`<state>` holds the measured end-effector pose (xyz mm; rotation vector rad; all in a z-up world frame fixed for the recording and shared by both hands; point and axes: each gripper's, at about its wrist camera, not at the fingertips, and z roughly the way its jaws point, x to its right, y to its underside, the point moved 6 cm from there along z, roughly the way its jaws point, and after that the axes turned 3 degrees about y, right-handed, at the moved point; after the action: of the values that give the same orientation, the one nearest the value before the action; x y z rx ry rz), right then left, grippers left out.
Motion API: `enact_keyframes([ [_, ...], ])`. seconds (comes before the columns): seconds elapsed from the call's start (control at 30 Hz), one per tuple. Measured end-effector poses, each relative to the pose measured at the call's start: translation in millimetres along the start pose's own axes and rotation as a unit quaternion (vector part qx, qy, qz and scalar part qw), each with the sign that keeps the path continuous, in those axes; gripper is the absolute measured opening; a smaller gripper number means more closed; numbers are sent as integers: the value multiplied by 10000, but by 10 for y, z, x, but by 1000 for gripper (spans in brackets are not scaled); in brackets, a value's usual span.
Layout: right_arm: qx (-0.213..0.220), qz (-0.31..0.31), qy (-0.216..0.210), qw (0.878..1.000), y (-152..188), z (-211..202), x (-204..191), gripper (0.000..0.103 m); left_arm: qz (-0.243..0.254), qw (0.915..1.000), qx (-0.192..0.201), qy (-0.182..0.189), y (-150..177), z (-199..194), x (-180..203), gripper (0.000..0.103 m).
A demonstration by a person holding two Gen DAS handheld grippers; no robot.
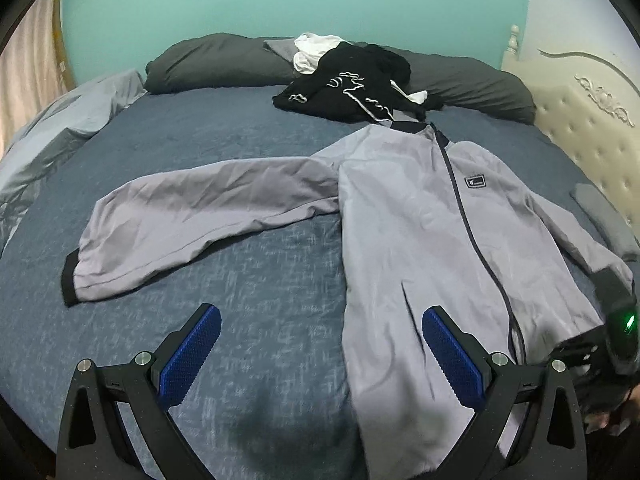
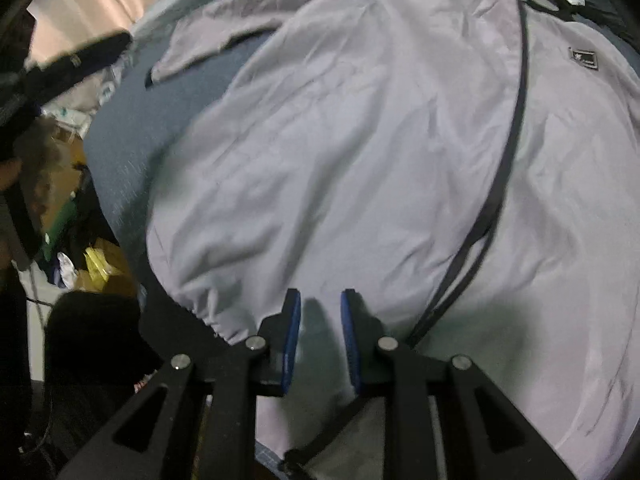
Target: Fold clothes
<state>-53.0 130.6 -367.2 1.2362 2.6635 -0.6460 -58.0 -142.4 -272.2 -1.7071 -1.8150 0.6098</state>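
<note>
A light grey zip jacket (image 1: 420, 208) lies front up on the blue bed (image 1: 248, 320), its left sleeve (image 1: 192, 216) spread out sideways with a black cuff. My left gripper (image 1: 320, 344) hangs open and wide above the sheet at the jacket's lower left edge, with nothing between its blue pads (image 1: 192, 356). In the right wrist view the jacket (image 2: 360, 140) fills the frame. My right gripper (image 2: 320, 312) hovers close over its hem near the dark zip (image 2: 496, 184), jaws only narrowly apart, with no fabric pinched between them.
A heap of black and white clothes (image 1: 352, 84) sits by the dark grey pillows (image 1: 216, 60) at the head of the bed. A cream tufted headboard (image 1: 588, 128) stands at right. A black housing with a green light (image 1: 624, 324) shows at the right edge. Clutter on the floor (image 2: 80, 240) lies beside the bed.
</note>
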Motion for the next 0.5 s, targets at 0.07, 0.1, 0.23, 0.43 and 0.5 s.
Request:
enact_keyframes([
  [0.07,270,192,2,9995,-159,-147,201,21,-58,10000,-14,28,-66,130,40,103],
  [0.1,417,271,72,9987,-262,-237,338,21,-87,10000,-21,42,-99,196,60,103],
  [0.23,892,629,349,9934,-673,-451,907,30,-193,9997,-45,125,-247,502,173,103],
  [0.43,1335,1296,914,9783,-1173,-722,1820,32,-148,9996,-34,219,-506,959,350,103],
  [0.5,1438,1404,1172,9726,-1346,-793,2113,32,-130,9996,-58,240,-575,1105,382,103],
])
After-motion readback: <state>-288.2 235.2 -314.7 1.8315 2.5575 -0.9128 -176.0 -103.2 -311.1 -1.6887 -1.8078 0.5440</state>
